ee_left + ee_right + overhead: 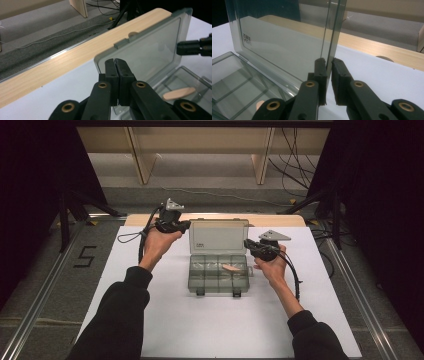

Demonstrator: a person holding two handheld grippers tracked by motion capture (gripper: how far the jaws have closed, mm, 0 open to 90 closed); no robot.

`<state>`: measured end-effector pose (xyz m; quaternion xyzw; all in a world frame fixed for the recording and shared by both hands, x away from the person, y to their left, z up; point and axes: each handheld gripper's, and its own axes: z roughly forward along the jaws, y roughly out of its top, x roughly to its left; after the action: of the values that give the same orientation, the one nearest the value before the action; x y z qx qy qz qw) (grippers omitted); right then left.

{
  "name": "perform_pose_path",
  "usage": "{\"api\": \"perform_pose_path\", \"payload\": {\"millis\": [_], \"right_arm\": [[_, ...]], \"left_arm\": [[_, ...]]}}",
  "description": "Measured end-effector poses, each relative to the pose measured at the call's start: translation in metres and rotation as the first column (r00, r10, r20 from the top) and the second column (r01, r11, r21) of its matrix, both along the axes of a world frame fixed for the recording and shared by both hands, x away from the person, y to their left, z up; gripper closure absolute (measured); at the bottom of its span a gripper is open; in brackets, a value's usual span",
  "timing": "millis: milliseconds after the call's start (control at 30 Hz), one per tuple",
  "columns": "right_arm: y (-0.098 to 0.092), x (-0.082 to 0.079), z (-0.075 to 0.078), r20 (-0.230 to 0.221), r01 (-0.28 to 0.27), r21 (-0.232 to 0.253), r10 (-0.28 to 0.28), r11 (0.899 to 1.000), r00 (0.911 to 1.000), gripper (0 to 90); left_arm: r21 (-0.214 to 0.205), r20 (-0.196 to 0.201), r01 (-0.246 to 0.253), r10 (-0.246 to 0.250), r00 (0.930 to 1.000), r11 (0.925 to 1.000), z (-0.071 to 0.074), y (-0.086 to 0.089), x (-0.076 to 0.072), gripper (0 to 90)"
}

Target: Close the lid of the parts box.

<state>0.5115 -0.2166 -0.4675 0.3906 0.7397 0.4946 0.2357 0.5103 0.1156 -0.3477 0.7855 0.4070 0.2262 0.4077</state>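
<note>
Gripping the lid at both edges

Standing open on the white sheet [165, 320], the clear box [218, 274] has its lid [218, 236] raised upright at the back. A small tan piece [233, 268] lies in one of the right-hand compartments.

At the lid's left edge, the left gripper [116, 61] has its jaws brought together; in the left gripper view the pads meet at the lid's near corner, though I cannot tell whether the plastic is caught between them.

The right gripper [329, 60] is at the lid's right edge, jaws narrow, with the thin edge running down between the pads and pinched there.

Behind the sheet runs the wooden table edge [75, 53]; cables trail on the grey floor [210, 195] beyond.
</note>
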Motion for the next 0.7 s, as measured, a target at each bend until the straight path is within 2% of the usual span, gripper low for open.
{"api": "perform_pose_path", "payload": {"millis": [67, 100, 133, 167, 200, 233, 300, 333, 400, 433, 467, 533, 567, 600, 700], "right_arm": [[0.0, 0.0, 0.0, 0.0, 0.0, 0.0, 0.0, 1.0, 1.0, 83.5], [0.0, 0.0, 0.0, 0.001, -0.001, -0.001, 0.001, 1.0, 1.0, 83.5], [0.0, 0.0, 0.0, 0.0, 0.0, -0.003, 0.0, 1.0, 1.0, 83.5], [0.0, -0.001, 0.001, -0.004, 0.003, -0.01, -0.003, 1.0, 1.0, 83.5], [0.0, 0.0, 0.0, 0.002, -0.003, 0.0, 0.003, 1.0, 1.0, 83.5], [0.0, 0.0, 0.0, 0.004, -0.005, 0.001, 0.005, 1.0, 1.0, 83.5], [0.001, 0.0, -0.001, 0.007, -0.001, 0.005, 0.001, 1.0, 1.0, 83.4], [0.0, 0.0, -0.001, 0.003, -0.002, 0.002, 0.002, 1.0, 1.0, 83.5], [0.0, 0.0, 0.0, 0.003, -0.002, -0.002, 0.002, 1.0, 1.0, 83.5], [0.0, 0.0, 0.0, 0.004, -0.001, 0.001, 0.001, 1.0, 1.0, 83.5], [0.0, 0.0, -0.001, 0.006, -0.002, 0.002, 0.002, 1.0, 1.0, 83.5], [0.0, 0.0, -0.001, 0.002, -0.002, 0.001, 0.002, 1.0, 1.0, 83.4], [0.0, 0.0, -0.001, 0.003, -0.005, 0.006, 0.005, 1.0, 1.0, 83.5], [0.0, 0.0, -0.001, -0.005, -0.007, 0.012, 0.007, 1.0, 1.0, 83.5], [0.0, 0.0, -0.001, -0.012, -0.009, 0.016, 0.009, 1.0, 0.9999, 83.5]], "left_arm": [[-0.012, 0.008, -0.006, 0.006, 1.0, 0.9999, 0.003, 0.0, 0.004, 89.3], [0.007, 0.003, -0.003, 0.003, 1.0, 1.0, 0.006, 0.002, 0.006, 89.6], [-0.037, 0.013, -0.026, 0.026, 0.9996, 0.999, 0.006, 0.001, 0.009, 89.7], [-0.028, 0.011, -0.025, 0.025, 0.9996, 0.9993, 0.008, 0.003, 0.011, 89.8], [-0.043, 0.005, -0.03, 0.03, 0.9995, 0.9986, 0.008, 0.001, 0.014, 89.9], [-0.03, 0.004, -0.03, 0.03, 0.9995, 0.9991, 0.009, 0.001, 0.016, 89.9], [-0.037, 0.004, -0.036, 0.036, 0.9993, 0.9987, 0.01, -0.001, 0.021, 89.9], [-0.016, -0.003, -0.033, 0.033, 0.9995, 0.9993, 0.01, -0.002, 0.023, 90.0], [-0.038, -0.008, -0.052, 0.052, 0.9986, 0.9979, 0.007, -0.007, 0.03, 90.0], [-0.004, -0.015, -0.039, 0.039, 0.9991, 0.9992, 0.008, -0.006, 0.032, 90.0], [-0.003, -0.021, -0.042, 0.042, 0.9989, 0.9991, 0.007, -0.008, 0.035, 90.0], [-0.027, -0.014, -0.065, 0.064, 0.9978, 0.9976, 0.005, -0.012, 0.039, 89.9], [-0.02, -0.014, -0.071, 0.071, 0.9974, 0.9973, 0.003, -0.014, 0.041, 90.0], [0.007, -0.021, -0.062, 0.062, 0.9979, 0.9981, 0.003, -0.013, 0.043, 90.0], [0.015, -0.031, -0.063, 0.064, 0.9975, 0.9979, 0.0, -0.014, 0.047, 90.0]]}}
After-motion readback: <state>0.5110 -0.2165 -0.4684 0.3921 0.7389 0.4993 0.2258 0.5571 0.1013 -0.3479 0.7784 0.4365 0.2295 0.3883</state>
